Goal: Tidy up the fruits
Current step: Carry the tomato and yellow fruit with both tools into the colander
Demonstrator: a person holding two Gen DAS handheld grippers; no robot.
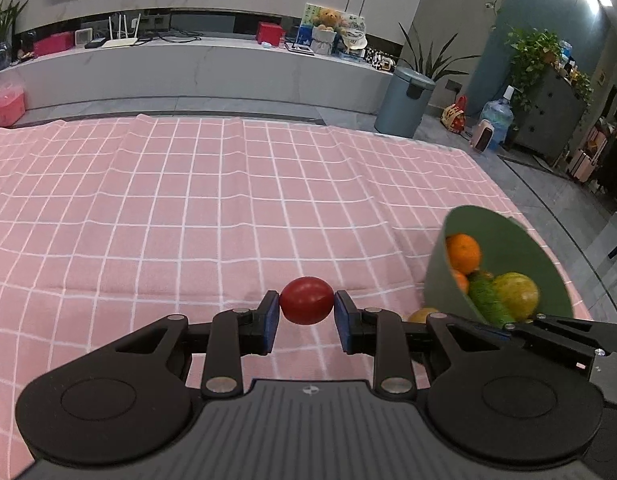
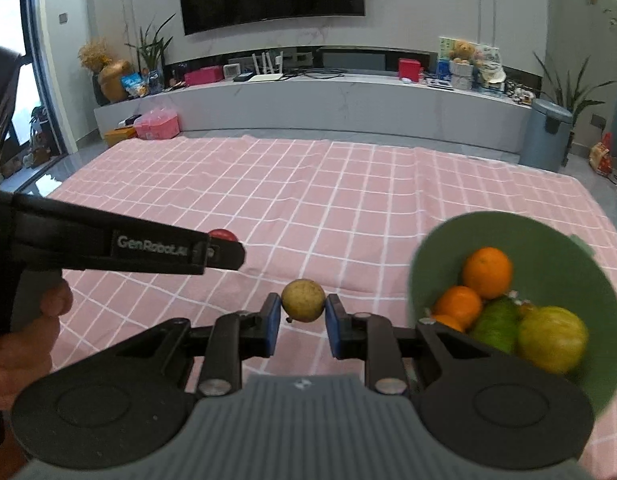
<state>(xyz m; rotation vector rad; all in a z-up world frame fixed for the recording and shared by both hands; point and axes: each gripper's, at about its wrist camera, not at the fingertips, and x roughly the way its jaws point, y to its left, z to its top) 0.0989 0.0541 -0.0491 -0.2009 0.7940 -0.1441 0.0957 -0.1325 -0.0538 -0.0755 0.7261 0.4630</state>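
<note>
Left gripper [image 1: 307,312]: blue pads clamped on the two sides of a red fruit [image 1: 306,300], caught only at the very tips.
Right gripper [image 2: 300,312]: pads closed on a small yellow-brown fruit [image 2: 303,300], also at the tips.
Risk, grip: both fruits are round and smooth-looking; held so far out, either could squirt free and roll over the cloth [image 1: 188,200].
Risk, crowding: the two grippers are close together beside the bowl [image 2: 440,248]; moving both at once could knock them together or clip the rim.
Risk, bowl: it looks light and partly full, so a nudge may tip it off the cloth's right edge.
Fruit look: the red one glossy and oval; the yellow one dull and speckled.
Bowl: green, near the cloth's right edge, holding oranges [image 2: 487,272], something green and a yellow-green fruit.
</note>
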